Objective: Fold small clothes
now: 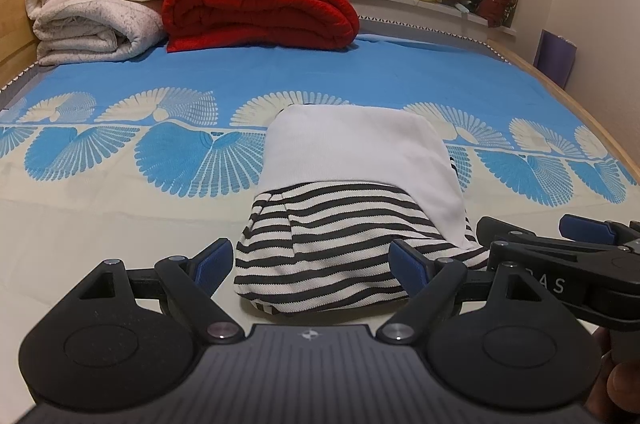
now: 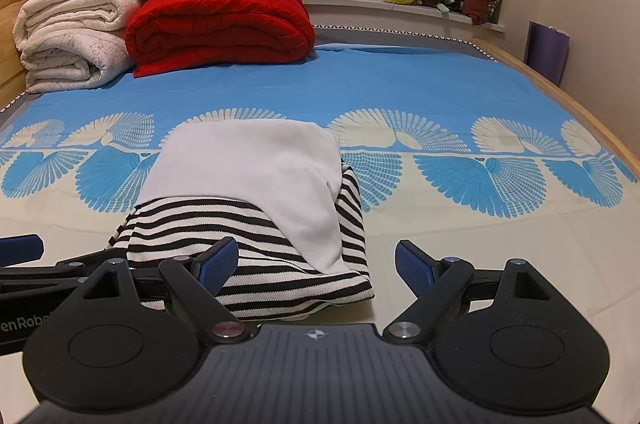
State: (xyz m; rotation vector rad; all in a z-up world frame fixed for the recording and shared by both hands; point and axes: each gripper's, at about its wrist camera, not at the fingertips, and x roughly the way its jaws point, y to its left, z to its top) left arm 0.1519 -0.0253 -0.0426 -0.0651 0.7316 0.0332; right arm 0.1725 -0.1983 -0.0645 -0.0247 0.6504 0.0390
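Both grippers hover with fingers spread wide, left gripper [image 1: 312, 266] and right gripper [image 2: 316, 264], just before the folded striped garment [image 1: 320, 256] lying on the bedsheet [image 1: 120, 216].

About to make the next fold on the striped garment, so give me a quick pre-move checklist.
1. Left gripper open: ok.
2. Right gripper open: ok.
3. Neither gripper holding fabric: ok.
4. Striped garment lies between the left fingers, near edge reachable: ok.
5. White cloth lies square on the garment: not ok, it slants toward the right.
6. Layers under the fold lie flat: cannot tell.
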